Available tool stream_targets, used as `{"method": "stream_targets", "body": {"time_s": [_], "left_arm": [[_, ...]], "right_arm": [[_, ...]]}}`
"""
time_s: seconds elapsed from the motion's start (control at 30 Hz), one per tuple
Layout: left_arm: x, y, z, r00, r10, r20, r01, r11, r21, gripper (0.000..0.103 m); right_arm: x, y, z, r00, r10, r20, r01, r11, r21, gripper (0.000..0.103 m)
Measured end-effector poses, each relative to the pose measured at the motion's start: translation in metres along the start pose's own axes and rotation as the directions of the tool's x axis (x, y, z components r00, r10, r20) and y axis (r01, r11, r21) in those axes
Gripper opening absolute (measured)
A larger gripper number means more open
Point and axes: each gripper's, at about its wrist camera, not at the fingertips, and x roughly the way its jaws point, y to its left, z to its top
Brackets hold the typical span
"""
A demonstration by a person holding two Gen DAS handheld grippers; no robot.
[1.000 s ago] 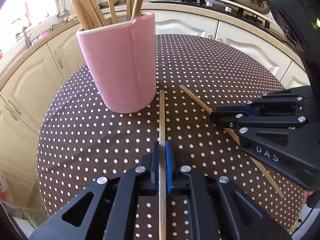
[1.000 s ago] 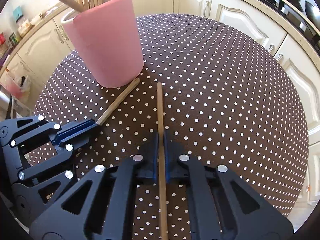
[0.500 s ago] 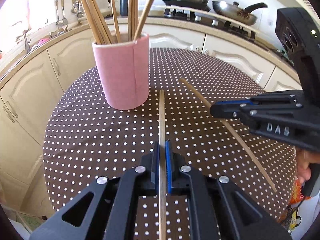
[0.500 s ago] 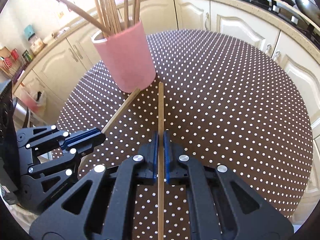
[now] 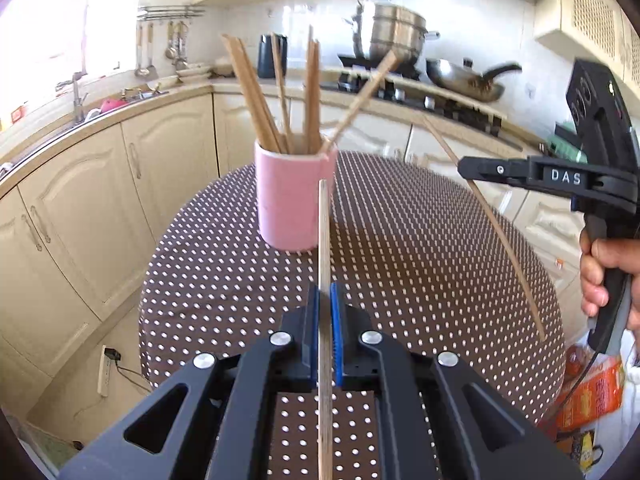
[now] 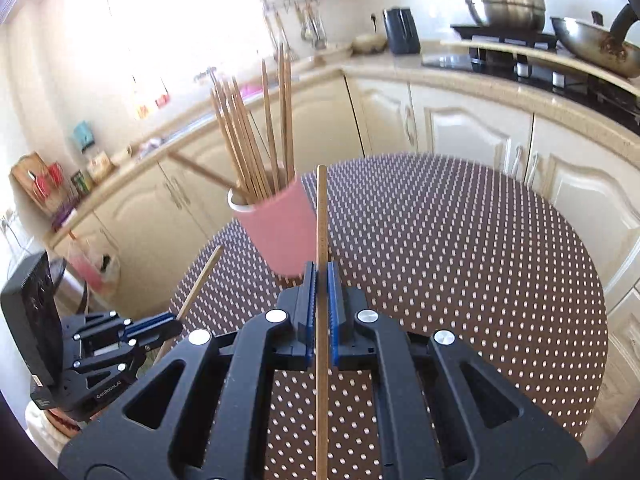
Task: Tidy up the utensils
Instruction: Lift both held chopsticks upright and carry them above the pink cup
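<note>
A pink cup (image 5: 291, 199) holding several wooden chopsticks stands on the round dotted table (image 5: 420, 264). My left gripper (image 5: 325, 294) is shut on a wooden chopstick (image 5: 324, 236) that points toward the cup, lifted off the table. My right gripper (image 6: 320, 276) is shut on another chopstick (image 6: 321, 220), also raised and aimed at the pink cup (image 6: 280, 228). In the left wrist view the right gripper (image 5: 466, 170) appears at the right, its chopstick (image 5: 500, 236) slanting down, a hand (image 5: 600, 276) on its grip. The left gripper (image 6: 172, 326) shows low left in the right wrist view.
Cream kitchen cabinets (image 5: 120, 184) curve round behind the table. A steel pot (image 5: 390, 32) and a wok (image 5: 464, 80) sit on the stove at the back. A sink with tap (image 5: 78, 96) is at the left. An orange bag (image 5: 588, 392) lies on the floor, right.
Both grippers have lifted their chopsticks off the table and pulled back from the cup. The view has tilted up, so the cup looks smaller and farther.
</note>
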Motion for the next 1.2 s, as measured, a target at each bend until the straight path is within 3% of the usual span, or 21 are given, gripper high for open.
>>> {"method": "stream_targets", "body": {"time_s": [0.17,0.3,0.47,0.67,1.03,1.2], "left_arm": [[-0.017,0.010,0.022,0.992,0.000,0.125,0.008,0.998,-0.065,0.006],[-0.021,0.011,0.051,0.970,0.007,0.244,0.015,0.996,-0.087,0.006],[-0.028,0.012,0.084,0.920,-0.004,0.392,0.048,0.994,-0.102,0.006],[-0.014,0.013,0.117,0.866,-0.002,0.499,0.071,0.990,-0.118,0.006],[0.024,0.027,0.156,0.758,-0.008,0.652,0.157,0.973,-0.170,0.006],[0.044,0.032,0.166,0.733,-0.003,0.680,0.174,0.967,-0.184,0.006]], "right_arm": [[0.003,0.009,0.015,0.996,0.018,0.085,-0.018,1.000,-0.007,0.006],[0.005,0.015,0.029,0.985,0.041,0.166,-0.040,0.999,-0.011,0.006],[0.012,0.021,0.050,0.965,0.065,0.254,-0.058,0.998,-0.034,0.006],[0.027,0.026,0.075,0.935,0.089,0.343,-0.068,0.995,-0.074,0.006],[0.062,0.026,0.105,0.852,0.194,0.486,-0.144,0.980,-0.138,0.006],[0.075,0.023,0.112,0.801,0.242,0.548,-0.190,0.970,-0.151,0.006]]}}
